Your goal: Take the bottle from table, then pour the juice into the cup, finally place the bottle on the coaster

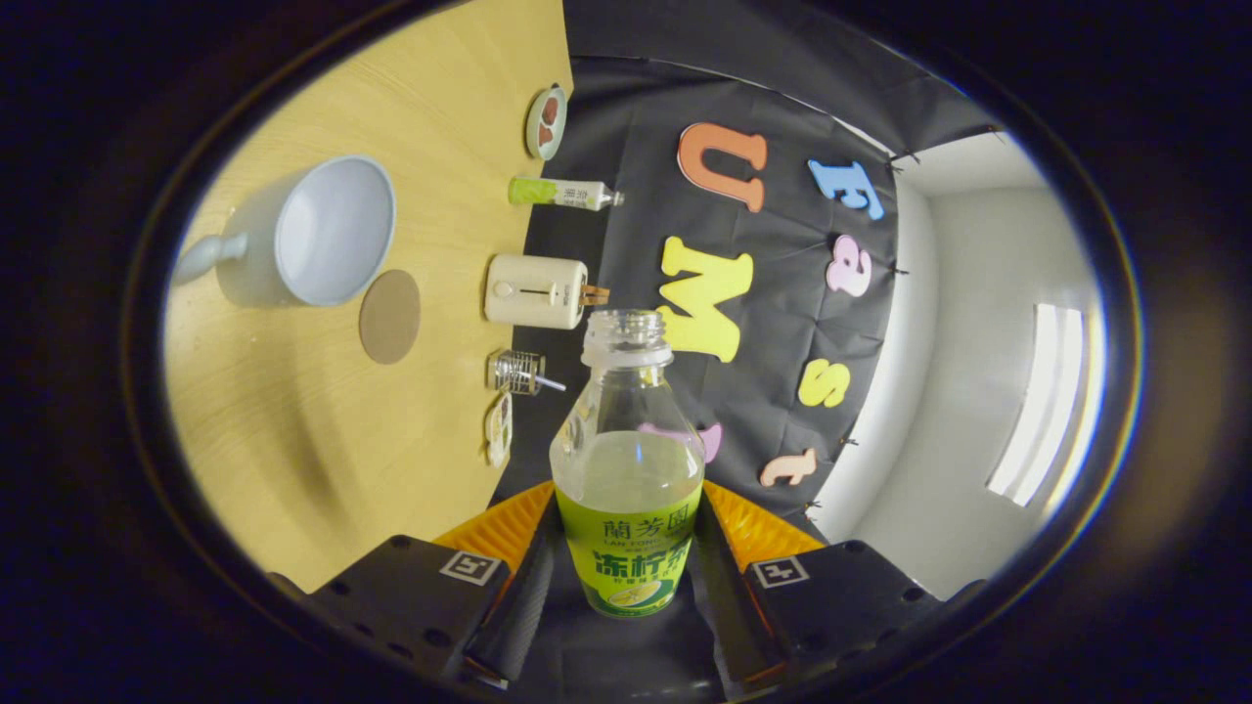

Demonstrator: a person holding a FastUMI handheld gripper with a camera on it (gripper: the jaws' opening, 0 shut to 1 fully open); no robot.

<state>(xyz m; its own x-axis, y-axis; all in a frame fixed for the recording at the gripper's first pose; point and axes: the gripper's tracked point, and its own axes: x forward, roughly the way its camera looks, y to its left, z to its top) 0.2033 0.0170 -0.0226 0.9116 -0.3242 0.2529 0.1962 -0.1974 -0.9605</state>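
The tool [626, 557] is clenched on one bottle [627, 469], a finger pressing each side of its green label. The bottle's long axis runs straight ahead along the fingers, mouth pointing away from the tool, toward the black cloth wall [782, 323]. Its cap is off, and pale liquid fills it to about the shoulder, with the neck clear above that.

The whole view is rolled, so the wooden surface [293, 440] stands off to the left of the tool like a wall (the bottle is clear of it, touching nothing but the fingers).

On the surface I count one cup [318, 233], pale blue with a handle, empty as far as I can see, well ahead and to the left of the fingers. One round brown coaster [389, 316] lies just beside the cup, on the side nearer the tool, bare.

Along the surface's far edge, against the cloth, stands a row of five other things: a small plate [546, 122] farthest off, a second, capped bottle [562, 193], a cream toaster [538, 290], a small wire holder [518, 373], and a small packet [499, 428] nearest the tool. All sit apart from the cup and coaster.
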